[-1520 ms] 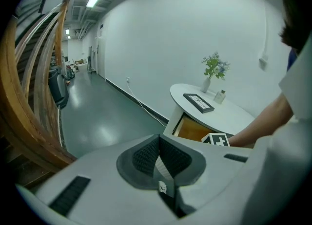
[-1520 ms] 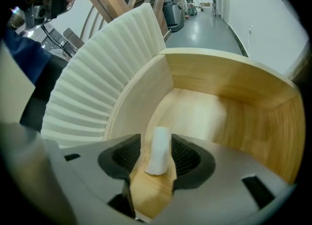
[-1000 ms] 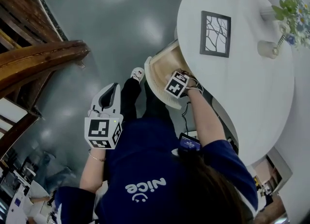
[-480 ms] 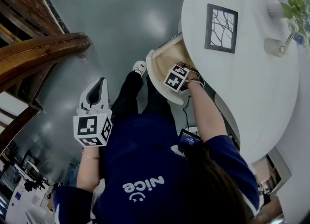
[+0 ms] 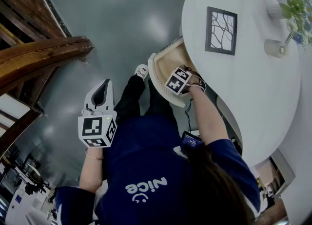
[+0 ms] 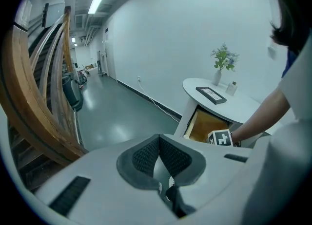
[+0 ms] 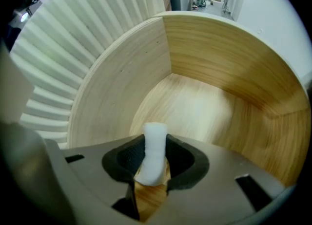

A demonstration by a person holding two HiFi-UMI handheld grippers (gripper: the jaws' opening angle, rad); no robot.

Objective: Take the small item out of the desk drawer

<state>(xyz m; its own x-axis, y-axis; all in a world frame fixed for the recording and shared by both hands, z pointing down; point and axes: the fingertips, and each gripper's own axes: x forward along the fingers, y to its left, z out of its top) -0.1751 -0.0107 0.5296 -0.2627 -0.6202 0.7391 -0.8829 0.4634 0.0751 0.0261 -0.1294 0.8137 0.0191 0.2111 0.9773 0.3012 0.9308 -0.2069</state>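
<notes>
A curved wooden stair rail (image 5: 44,56) runs along the far left, over a grey floor (image 5: 122,19). Next to it, the person's left gripper (image 5: 104,87) hangs in the air over the floor, well away from the desk, with its jaws pressed together and nothing between them. Compared with a second ago it has drifted a little to the left and sits slightly lower.

Right of centre, the curved wooden drawer (image 5: 160,65) stands pulled out from under the round white desk (image 5: 253,97). The right gripper (image 7: 155,165) reaches down into the drawer, as it did a second ago. Its jaws are closing on the small white item (image 7: 154,146), which stands upright between the dark pads with both pads against its sides, just above the drawer's wooden bottom. The jaws stood wider a second ago.

On the desk top lie a black picture frame (image 5: 221,30) and, at the far right, a small vase of flowers (image 5: 275,47).
</notes>
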